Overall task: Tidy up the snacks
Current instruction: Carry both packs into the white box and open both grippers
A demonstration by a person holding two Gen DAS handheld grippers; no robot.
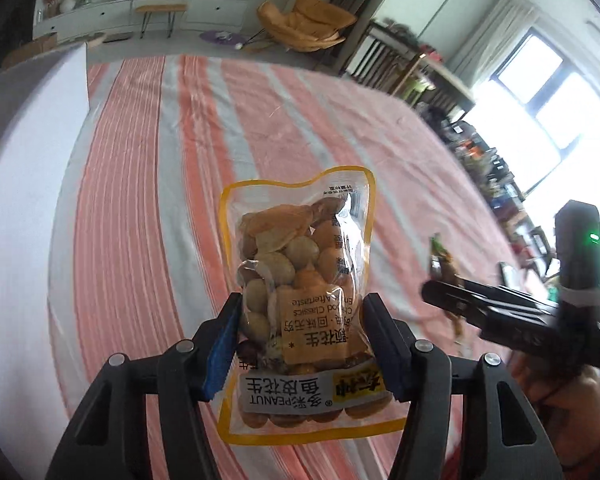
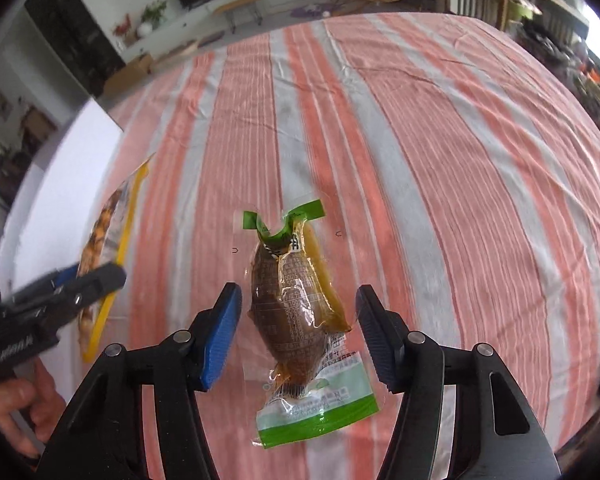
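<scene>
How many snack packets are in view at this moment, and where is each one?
2. The peanut bag is clamped between the left gripper fingers. The green-edged vacuum pack sits between the right gripper fingers, which appear not to touch it. Others may lie out of frame.

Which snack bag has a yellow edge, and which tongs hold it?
The peanut bag, pinched in the left tongs. Its clear pouch has a yellow border. The other packet, between the right tongs, has green ends and one brown piece inside.

A striped cloth covers the table; a tan chair stands beyond.
</scene>
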